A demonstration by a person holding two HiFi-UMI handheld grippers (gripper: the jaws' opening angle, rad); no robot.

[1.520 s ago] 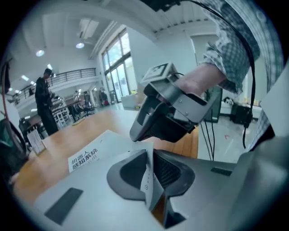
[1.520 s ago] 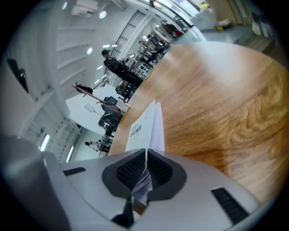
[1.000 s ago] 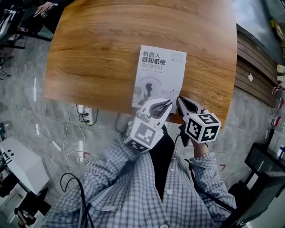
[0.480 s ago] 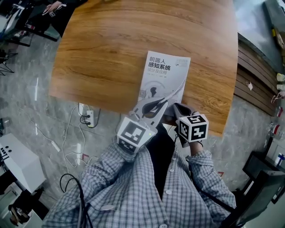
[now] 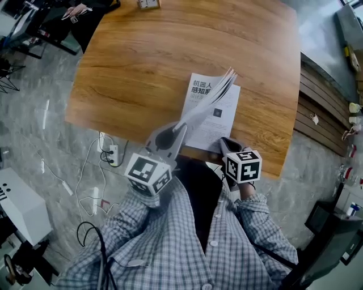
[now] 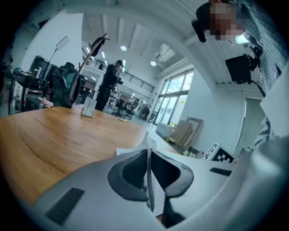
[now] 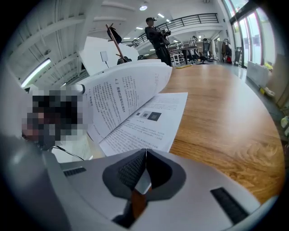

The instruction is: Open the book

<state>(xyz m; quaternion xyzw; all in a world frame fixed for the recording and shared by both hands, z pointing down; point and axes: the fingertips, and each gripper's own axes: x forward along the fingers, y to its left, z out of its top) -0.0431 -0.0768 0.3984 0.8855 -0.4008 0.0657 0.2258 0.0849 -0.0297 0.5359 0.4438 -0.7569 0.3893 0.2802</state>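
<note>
Desk point(image 5: 113, 73): bare wood; the person stands at its front edge.
Card stand point(image 5: 148, 4): small, upright at the far edge, left of centre and well apart from the book.
Left gripper point(image 5: 180, 127): jaws pinched almost together on the cover bundle, gripping its near corner just beyond the front edge; the left gripper view point(image 6: 148, 153) shows the paper edge-on between the pads.
Cover bundle point(image 5: 207, 99): the cover and a sheaf of pages, held up at a slant above the rest of the book, with the printed title facing up and left and the leaves fanning apart at the far end.
Book point(image 5: 221, 122): lies right of centre with its near end at the front edge; the bared page lies flat and carries text and a small dark square.
Right gripper point(image 5: 224, 143): jaws closed tip to tip point(image 7: 145, 152) at the book's near right corner; a pale sliver shows under the tips, perhaps the page corner.
</note>
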